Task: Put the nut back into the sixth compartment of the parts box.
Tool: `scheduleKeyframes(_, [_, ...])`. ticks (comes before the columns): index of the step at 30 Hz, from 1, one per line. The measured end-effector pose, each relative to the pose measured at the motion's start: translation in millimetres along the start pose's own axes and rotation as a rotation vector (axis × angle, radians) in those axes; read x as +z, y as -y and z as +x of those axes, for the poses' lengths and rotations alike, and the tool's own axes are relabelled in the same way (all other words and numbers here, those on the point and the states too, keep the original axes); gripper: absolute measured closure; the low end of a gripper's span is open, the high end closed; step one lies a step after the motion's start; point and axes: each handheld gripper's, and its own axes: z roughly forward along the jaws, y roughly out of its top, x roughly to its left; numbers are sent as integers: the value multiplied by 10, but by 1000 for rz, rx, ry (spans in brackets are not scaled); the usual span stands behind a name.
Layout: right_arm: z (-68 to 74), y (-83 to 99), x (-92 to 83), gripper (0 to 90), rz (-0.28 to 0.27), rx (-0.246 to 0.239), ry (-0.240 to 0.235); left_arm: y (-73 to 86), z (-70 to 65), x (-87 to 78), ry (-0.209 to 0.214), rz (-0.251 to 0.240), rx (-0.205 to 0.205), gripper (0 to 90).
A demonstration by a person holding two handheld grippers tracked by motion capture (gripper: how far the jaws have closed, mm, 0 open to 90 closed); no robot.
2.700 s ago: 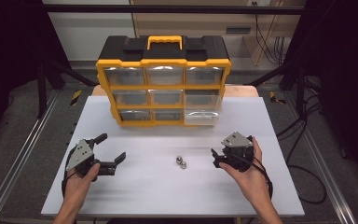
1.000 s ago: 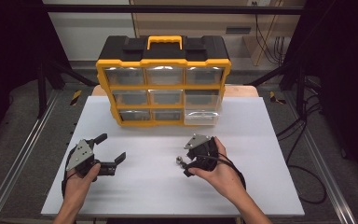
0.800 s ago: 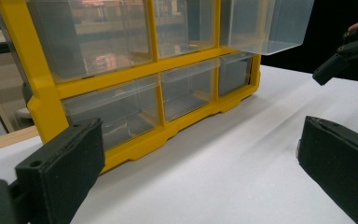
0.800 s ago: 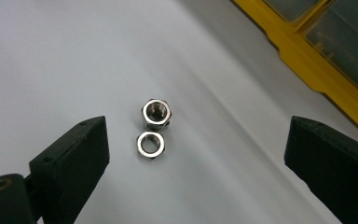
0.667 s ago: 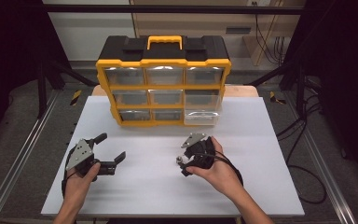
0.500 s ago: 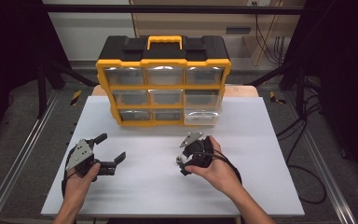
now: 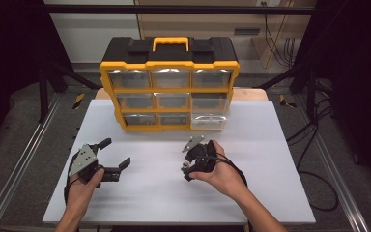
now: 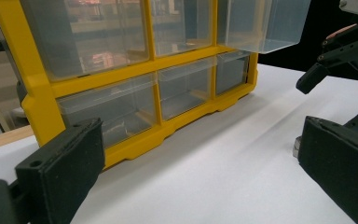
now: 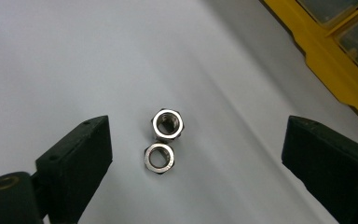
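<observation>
Right gripper view looks straight down between its two black jaws, which stand wide apart with nothing held. Two steel nuts [image 9: 164, 140] lie flat on the white table [image 9: 74, 56] in the gap between the jaws, touching each other edge to edge, one just beyond the other. Neither jaw touches them. A yellow corner of the organizer [image 9: 326, 70] crosses the upper right of that view.

From the high view, the right gripper [image 7: 191, 159] hovers over the table in front of the organizer [image 7: 169, 87], below its right-hand column of drawers, jaws pointing down and to the left. The right hand [image 7: 220, 169] wraps it from behind, and the nuts are hidden beneath it. The organizer stands at the far edge of the table, yellow frame, black top, clear drawers in three rows; its bottom right drawer [image 7: 208, 122] sticks out toward the person.

The left gripper [image 7: 113, 157] sits well to the left of the right one, in front of the organizer's left corner, held low by the left hand [image 7: 84, 186]. Its jaws are spread wide and empty. In the left gripper view a bit of one nut [image 8: 297, 145] peeks out beside the right-hand jaw, with the right gripper [image 8: 326, 60] above it.
</observation>
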Motion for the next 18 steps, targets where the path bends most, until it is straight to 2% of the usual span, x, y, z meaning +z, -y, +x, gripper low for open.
scheduleKeyframes(5, [-3,-46,10,120,4,19,2,-1,-1,0,0,-1,0,6])
scheduleKeyframes(13, [0,-109,42,157,30,14,-11,-2,-3,1,1,-4,1,6])
scheduleKeyframes(18, [10,-137,61,190,48,41,-26,-3,-4,-1,1,-6,1,6])
